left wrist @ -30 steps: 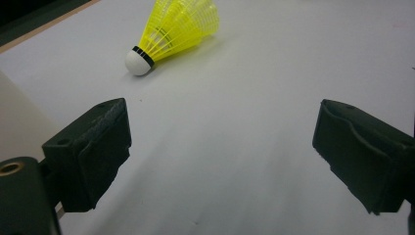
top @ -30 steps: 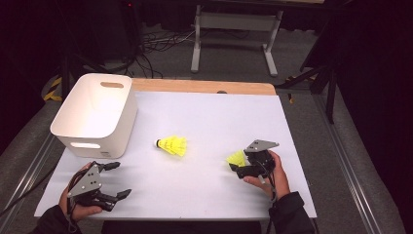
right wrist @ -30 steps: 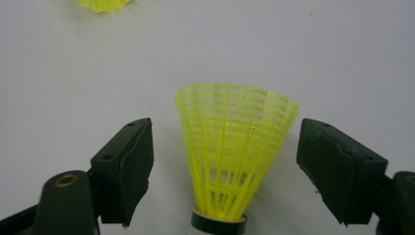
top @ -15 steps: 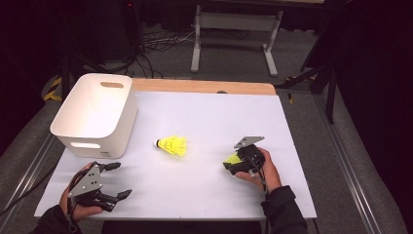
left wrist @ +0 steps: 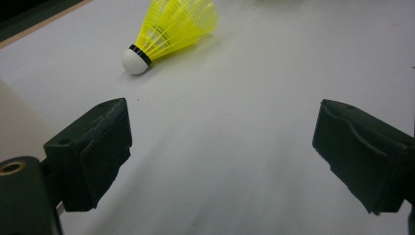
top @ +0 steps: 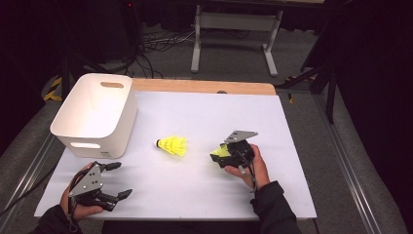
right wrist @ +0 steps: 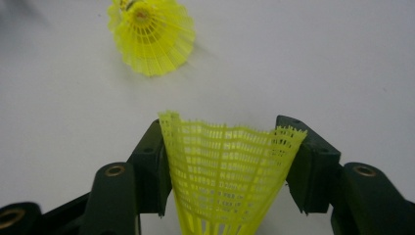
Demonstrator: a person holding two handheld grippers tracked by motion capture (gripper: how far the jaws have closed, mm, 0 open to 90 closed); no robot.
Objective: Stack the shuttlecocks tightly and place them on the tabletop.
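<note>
A yellow shuttlecock with a white cork lies on its side in the middle of the white table. A second yellow shuttlecock sits between the jaws of my right gripper. Those jaws have just been closing, and both pads now press on its mesh skirt. This gripper is to the right of the lying shuttlecock and points at it. My left gripper rests at the front left corner, open, with nothing between its jaws.
A white plastic bin with handle slots stands at the table's back left. A wooden strip edges the far side. Dark floor, cables and a metal stand lie beyond the table.
My right gripper has moved left toward the lying shuttlecock, carrying the other shuttlecock along, and its jaws have narrowed onto the skirt. The left gripper has stayed put.
</note>
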